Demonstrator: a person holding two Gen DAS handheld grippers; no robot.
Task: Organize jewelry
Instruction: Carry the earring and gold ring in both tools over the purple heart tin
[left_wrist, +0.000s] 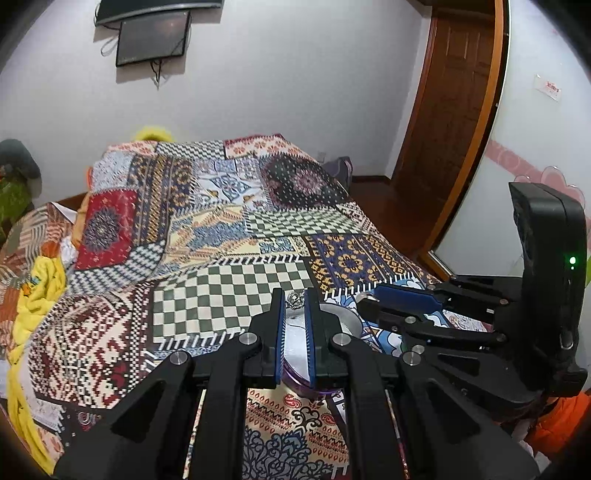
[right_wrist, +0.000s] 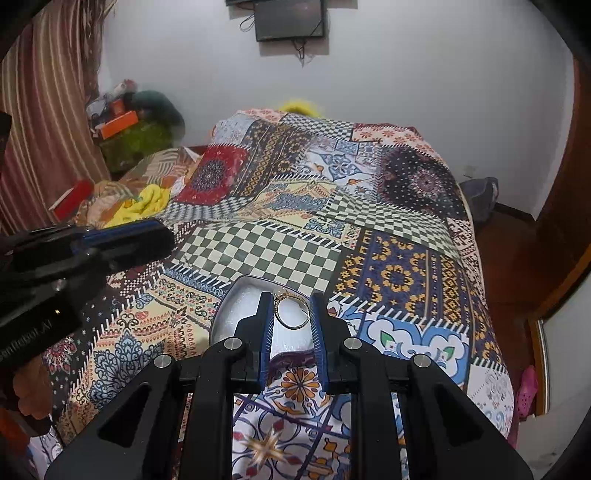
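Pale lettering on black housing of left gripper (right_wrist: 122, 236), lower left of right gripper's fingers: partly cut off, possibly "...Robot AI". Small wall sticker (left_wrist: 549, 88), far upper right of fingers: red print, illegible.

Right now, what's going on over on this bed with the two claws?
A person is sorting jewelry with two handheld claws over a patchwork bedspread. The right claw is shut on a thin gold ring, and the left claw is shut on a small silver ornate piece. Both hang above a shallow white-lined tray.
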